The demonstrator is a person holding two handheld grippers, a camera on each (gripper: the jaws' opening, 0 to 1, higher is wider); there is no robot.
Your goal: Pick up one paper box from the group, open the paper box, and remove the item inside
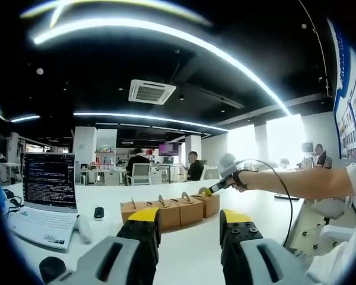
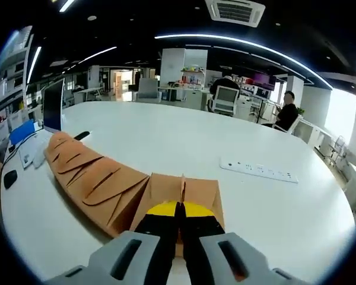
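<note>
A row of four small brown paper boxes (image 1: 171, 211) sits on the white table (image 1: 184, 252), side by side and touching, each with an upright tab handle on its lid. In the right gripper view the same row runs from the near centre away to the left, and the nearest paper box (image 2: 181, 199) lies directly ahead of the jaws.

Right gripper (image 2: 178, 222): yellow-tipped jaws are together, pinched on the upright tab handle (image 2: 182, 185) of the nearest box. The box rests flat on the table, lid closed. In the left gripper view this gripper appears at the right end of the row, held by a person's hand (image 1: 240, 178) with the forearm reaching in from the right; a black cable (image 1: 283, 196) loops down from it.

Left gripper (image 1: 190, 228): jaws stand apart with a clear gap between them, nothing held, hovering on the near side of the row and not touching any box.

Surroundings: an open laptop (image 1: 44, 199) with a lit screen stands at the left end of the table, a small black object (image 1: 99, 212) beside it. A white power strip (image 2: 258, 170) lies on the table beyond the boxes, well apart from them. Two seated people (image 1: 194, 167) are at desks in the office behind.
</note>
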